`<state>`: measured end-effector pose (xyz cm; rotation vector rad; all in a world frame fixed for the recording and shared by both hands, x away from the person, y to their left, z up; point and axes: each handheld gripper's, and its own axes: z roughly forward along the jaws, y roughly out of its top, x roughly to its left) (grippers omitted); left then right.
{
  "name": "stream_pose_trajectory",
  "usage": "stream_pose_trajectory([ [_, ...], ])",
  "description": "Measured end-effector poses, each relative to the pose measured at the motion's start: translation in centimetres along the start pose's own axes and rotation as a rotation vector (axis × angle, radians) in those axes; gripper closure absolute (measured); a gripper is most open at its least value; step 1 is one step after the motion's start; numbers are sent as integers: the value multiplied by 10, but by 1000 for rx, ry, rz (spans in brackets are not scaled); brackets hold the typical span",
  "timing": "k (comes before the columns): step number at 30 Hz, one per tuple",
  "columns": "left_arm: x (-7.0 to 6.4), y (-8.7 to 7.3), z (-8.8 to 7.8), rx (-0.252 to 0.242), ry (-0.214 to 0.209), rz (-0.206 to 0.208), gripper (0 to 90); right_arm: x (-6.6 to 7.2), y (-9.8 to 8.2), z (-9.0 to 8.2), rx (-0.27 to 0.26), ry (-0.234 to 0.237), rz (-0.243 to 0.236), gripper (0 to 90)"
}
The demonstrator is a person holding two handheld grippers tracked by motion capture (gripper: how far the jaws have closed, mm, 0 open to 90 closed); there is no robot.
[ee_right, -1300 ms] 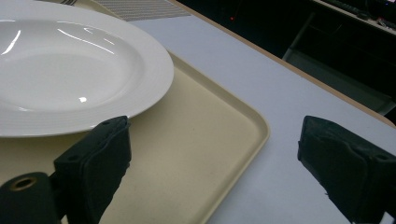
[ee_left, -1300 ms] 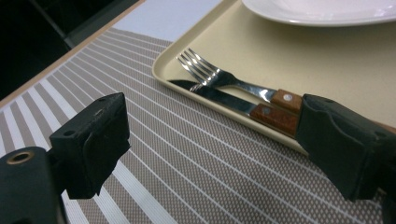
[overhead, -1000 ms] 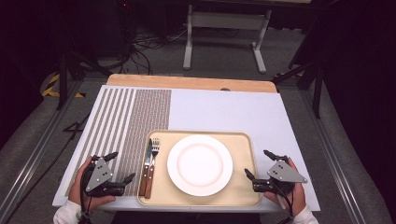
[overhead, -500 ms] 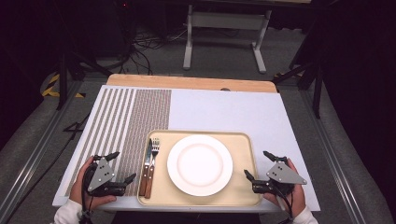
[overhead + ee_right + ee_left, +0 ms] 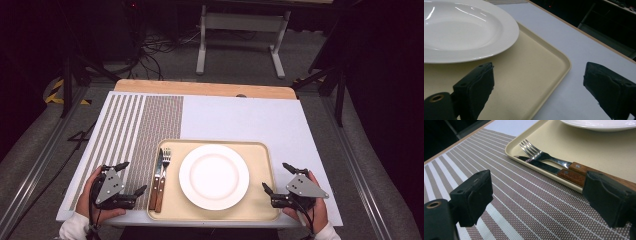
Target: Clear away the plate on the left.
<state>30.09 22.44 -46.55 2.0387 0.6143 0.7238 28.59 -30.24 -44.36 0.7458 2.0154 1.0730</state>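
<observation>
High view puts the left gripper point(image 5: 126, 178) and right gripper point(image 5: 280, 176) at the near edge, jaws spread wide, holding nothing. Just right of the left gripper, on the beige plastic tray point(image 5: 260, 150), lie the wooden-handled knife point(image 5: 155, 190) and wooden-handled fork point(image 5: 163, 185); approach their handles low and square. Farther right sits the round white plate point(image 5: 214, 176).

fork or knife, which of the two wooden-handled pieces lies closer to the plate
The fork. It lies on the tray between the knife and the white plate; the knife sits on its outer side, along the tray's left rim.
</observation>
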Motion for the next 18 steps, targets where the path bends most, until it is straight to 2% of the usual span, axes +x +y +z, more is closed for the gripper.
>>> stream_pose_trajectory([
  [18,0,1,2,13,3,-1,100,-1,-1,1,11,-8,3,105],
])
